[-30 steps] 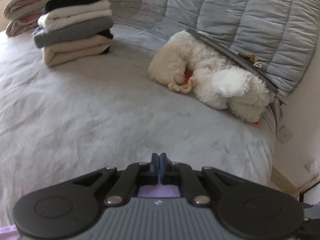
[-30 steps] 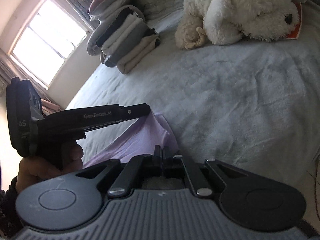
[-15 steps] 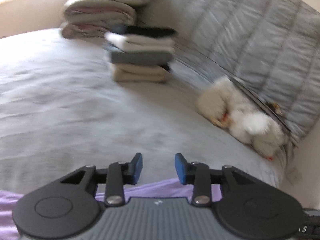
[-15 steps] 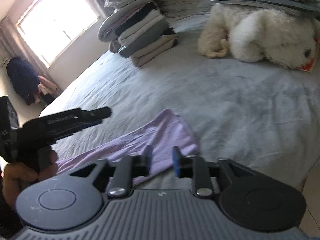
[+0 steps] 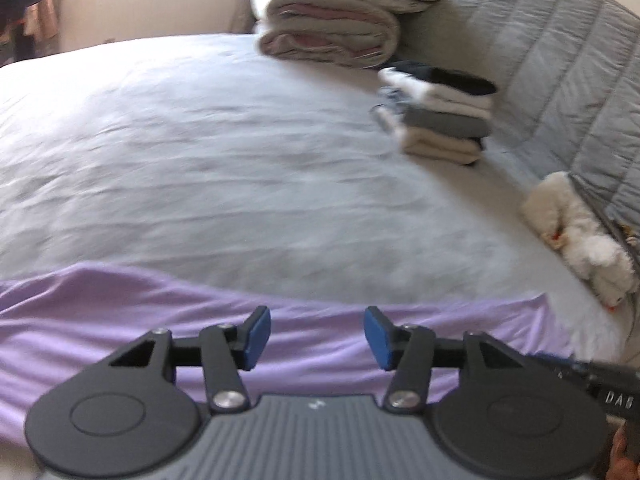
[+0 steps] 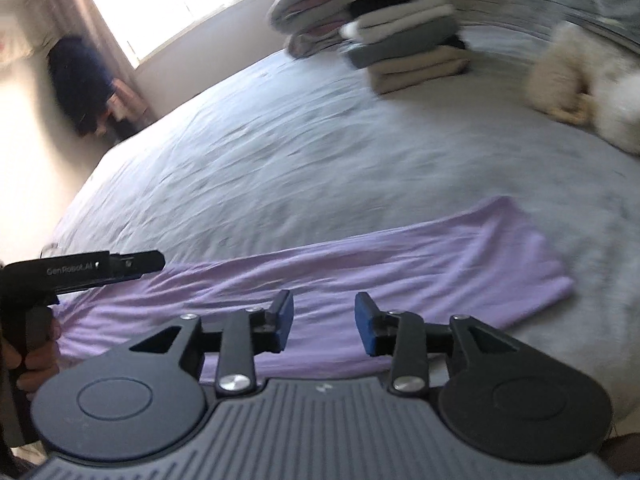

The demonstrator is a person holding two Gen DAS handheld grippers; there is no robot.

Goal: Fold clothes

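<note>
A lilac garment (image 5: 120, 312) lies flat in a long strip along the near edge of the grey bed (image 5: 200, 160). The same lilac garment (image 6: 400, 256) runs across the right wrist view to a folded end at the right. My left gripper (image 5: 317, 336) hovers above the garment, its jaws opening, nothing between the blue pads. My right gripper (image 6: 324, 322) is also over the cloth, jaws opening and empty. The left tool (image 6: 84, 270), held in a hand, shows at the left of the right wrist view.
A stack of folded clothes (image 5: 436, 116) stands at the far right of the bed, with rolled bedding (image 5: 328, 32) behind it. A white plush dog (image 5: 576, 232) lies by the quilted grey headboard (image 5: 560, 60). A window (image 6: 168, 0) is at the far left.
Both grippers were shut on the lilac garment; they have opened and let it go, and it lies spread on the bed. Both hands have swung to the left and pulled back.
</note>
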